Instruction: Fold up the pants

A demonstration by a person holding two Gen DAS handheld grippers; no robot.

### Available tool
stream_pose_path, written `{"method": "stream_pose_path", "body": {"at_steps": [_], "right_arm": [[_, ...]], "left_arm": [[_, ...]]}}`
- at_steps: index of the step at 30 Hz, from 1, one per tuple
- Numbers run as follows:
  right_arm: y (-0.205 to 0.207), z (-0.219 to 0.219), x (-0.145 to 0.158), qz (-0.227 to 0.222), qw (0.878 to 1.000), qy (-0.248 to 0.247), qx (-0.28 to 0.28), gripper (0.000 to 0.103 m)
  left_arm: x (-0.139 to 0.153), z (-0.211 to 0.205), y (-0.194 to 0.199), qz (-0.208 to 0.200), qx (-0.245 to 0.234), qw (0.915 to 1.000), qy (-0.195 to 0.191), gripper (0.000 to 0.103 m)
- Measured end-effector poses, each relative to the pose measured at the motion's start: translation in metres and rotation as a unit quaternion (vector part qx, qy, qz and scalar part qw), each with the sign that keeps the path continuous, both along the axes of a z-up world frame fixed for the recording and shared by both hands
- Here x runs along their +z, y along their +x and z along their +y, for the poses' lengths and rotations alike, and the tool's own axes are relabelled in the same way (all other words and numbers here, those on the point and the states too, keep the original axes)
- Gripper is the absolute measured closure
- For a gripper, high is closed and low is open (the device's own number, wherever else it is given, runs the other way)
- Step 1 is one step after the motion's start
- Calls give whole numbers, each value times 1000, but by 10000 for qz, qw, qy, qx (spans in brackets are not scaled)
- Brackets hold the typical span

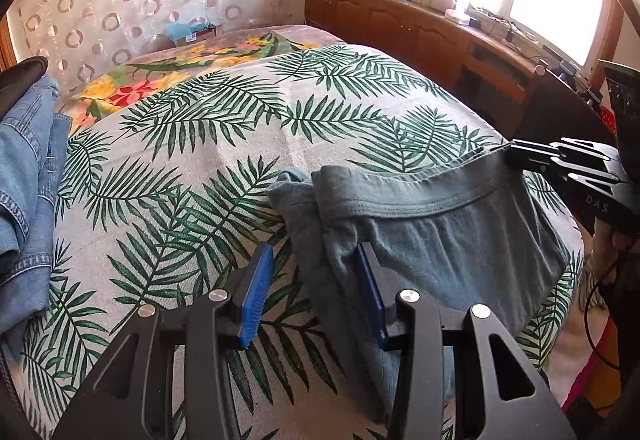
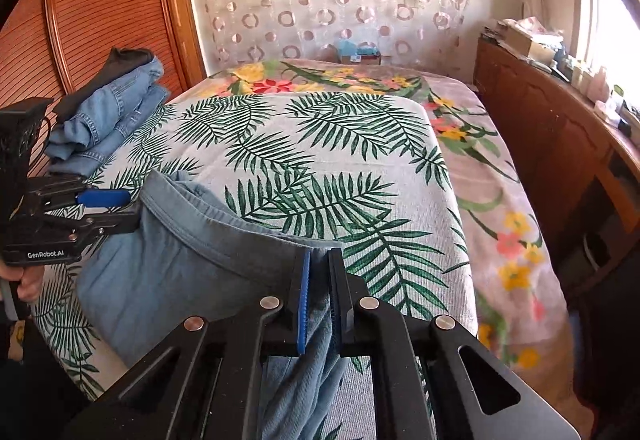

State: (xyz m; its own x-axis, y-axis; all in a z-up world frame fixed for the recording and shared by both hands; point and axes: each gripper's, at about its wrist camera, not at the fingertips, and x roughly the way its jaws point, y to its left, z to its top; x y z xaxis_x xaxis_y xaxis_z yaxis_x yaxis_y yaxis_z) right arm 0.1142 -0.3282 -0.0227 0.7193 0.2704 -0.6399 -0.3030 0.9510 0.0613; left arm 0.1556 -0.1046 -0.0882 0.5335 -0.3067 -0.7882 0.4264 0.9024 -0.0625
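The right tool point(image 2: 318, 296) is clamped on the waistband corner of the grey-blue pants point(image 2: 180, 272), which hang over the bed point(image 2: 360, 144) edge just ahead. The left tool point(image 1: 316, 292) stands open, one pad point(image 1: 370, 288) touching the fabric, gripping nothing. Judged step: securing the waistband. Next, the left must close on its corner. Beyond, folded jeans point(image 2: 108, 112) lie well apart.

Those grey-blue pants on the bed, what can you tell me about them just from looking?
The pants look like soft, faded grey-blue knit with a stitched elastic waistband. They lie rumpled on the palm-leaf bedspread, waist spread open, legs trailing toward the bed's near edge. The right gripper is shut on one end of the waistband. The left gripper is open at the other end, one finger against the cloth.
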Motion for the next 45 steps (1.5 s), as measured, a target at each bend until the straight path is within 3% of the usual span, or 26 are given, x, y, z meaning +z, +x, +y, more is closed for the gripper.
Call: {"method": "stream_pose_path", "body": {"at_steps": [12,20,21,22,34,38,41,43,45], "right_arm": [[-32,-8,-4,138,9995,273,-59,86],[-49,-4,-18,333,9994,-40,18,85],[-49,-6,-20,355,9993,-69,25,87],[-49,-7,-20,358,9993,-55,49,101],[-61,-14,-4,108,9998,52,-164,100],[-60,-13,-2,3,9997,70,-234,96],[-57,-13,-5,19,9996,128,-254,86],[-56,-12,-7,29,9996,157,-253,74],[-55,-10,-9,35,9996,159,-229,72]], "left_arm": [[1,1,-19,-74,-71,9999,-49,59],[-10,-3,-20,10,-80,10000,17,59],[-10,-3,-20,9,-83,10000,21,59],[-11,-3,-20,7,-87,10000,22,59],[-11,3,-21,60,-63,9999,-136,57],[-9,5,-22,14,-95,9999,-110,57],[-8,5,-22,-16,-95,9999,-64,56],[-7,4,-22,-32,-105,9999,-74,56],[-6,4,-22,-50,-92,9999,-70,56]]}}
